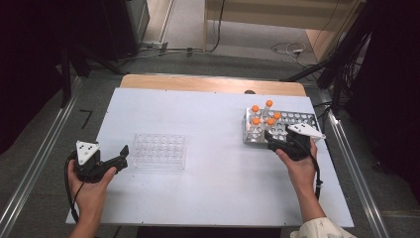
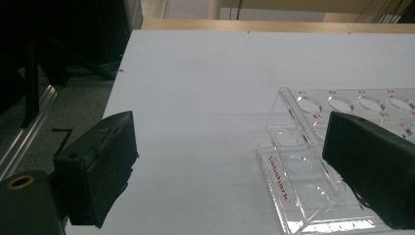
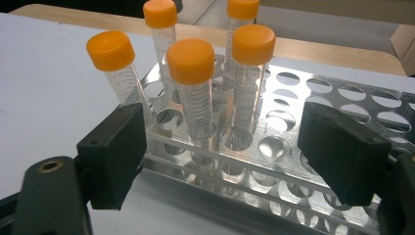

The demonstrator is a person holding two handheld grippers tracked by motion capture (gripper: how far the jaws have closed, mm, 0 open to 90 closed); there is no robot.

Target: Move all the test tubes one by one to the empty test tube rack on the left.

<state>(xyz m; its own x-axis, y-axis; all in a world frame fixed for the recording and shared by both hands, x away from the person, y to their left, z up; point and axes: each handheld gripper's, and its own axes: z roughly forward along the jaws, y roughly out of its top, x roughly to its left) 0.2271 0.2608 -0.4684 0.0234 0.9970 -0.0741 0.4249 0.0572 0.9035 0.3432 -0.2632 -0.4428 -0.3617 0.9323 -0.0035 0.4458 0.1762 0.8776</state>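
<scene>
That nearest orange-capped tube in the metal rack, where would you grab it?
Probably just under the orange cap of the nearest tube, coming from the rack's near side with the right hand-held gripper. The tube stands upright in the metal rack, its upper part clear above the holes, and the jaws stand open.

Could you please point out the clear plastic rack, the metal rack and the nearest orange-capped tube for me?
clear plastic rack point(image 1: 159, 151), high view, on the middle of its holed top plate.
metal rack point(image 1: 297, 120), high view, on the bare holed top right of the tubes.
nearest orange-capped tube point(image 3: 191, 61), right gripper view, on its orange cap.
</scene>
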